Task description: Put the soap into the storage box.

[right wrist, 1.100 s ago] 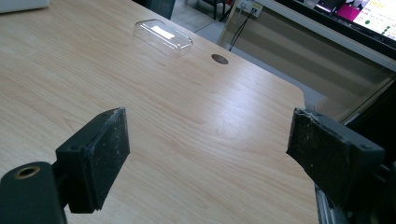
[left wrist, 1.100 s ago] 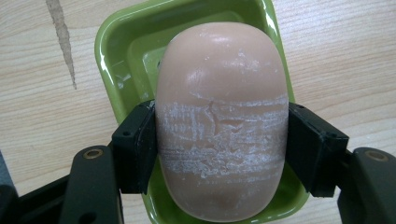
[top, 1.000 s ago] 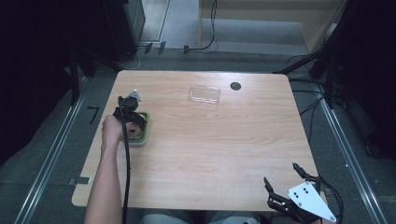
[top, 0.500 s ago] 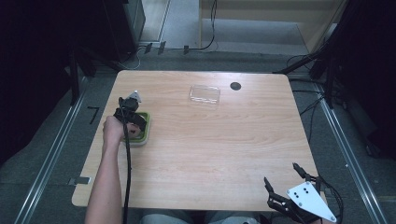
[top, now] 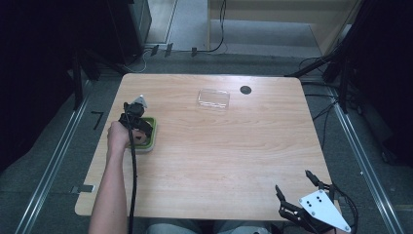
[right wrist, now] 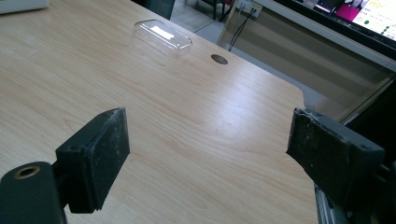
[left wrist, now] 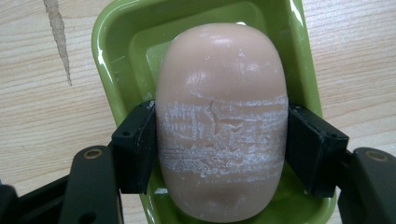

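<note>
The soap bar (left wrist: 222,126) sits clamped between the left gripper's (left wrist: 222,144) jaws over the green dish (left wrist: 112,51); the right gripper's (right wrist: 210,154) jaws stand wide apart.

The high view looks down from above the person's side onto the whole table (top: 219,146). The left gripper view looks straight down, very close, onto a green dish (left wrist: 116,60) with a soap bar (left wrist: 222,121) in it. The right gripper view sits low at the near edge and looks far across the wood. It and the high view both see the clear lid (right wrist: 162,37) and the dark round hole (right wrist: 219,59).
</note>
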